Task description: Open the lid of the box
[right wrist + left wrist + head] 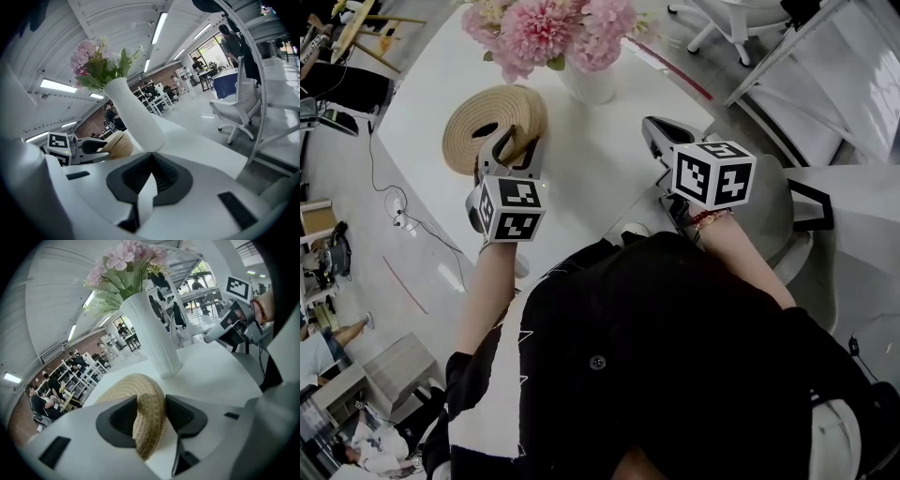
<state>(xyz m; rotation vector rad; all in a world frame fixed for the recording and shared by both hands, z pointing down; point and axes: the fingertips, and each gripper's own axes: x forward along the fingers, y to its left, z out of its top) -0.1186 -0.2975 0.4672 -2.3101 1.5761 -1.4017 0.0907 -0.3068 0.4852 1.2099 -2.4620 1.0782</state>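
Left claw (pixel 151 411) is clamped on the near rim of the woven lid (pixel 125 389).

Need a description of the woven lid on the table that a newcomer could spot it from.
On the white table, left of the white vase of pink flowers, lies the woven straw lid. It is the only tan, round, coiled thing there, and its near rim sits between the left gripper's jaws.

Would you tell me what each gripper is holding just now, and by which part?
The left gripper holds the woven lid by its near rim, pinched between its jaws. The right gripper, jaws together, holds nothing.
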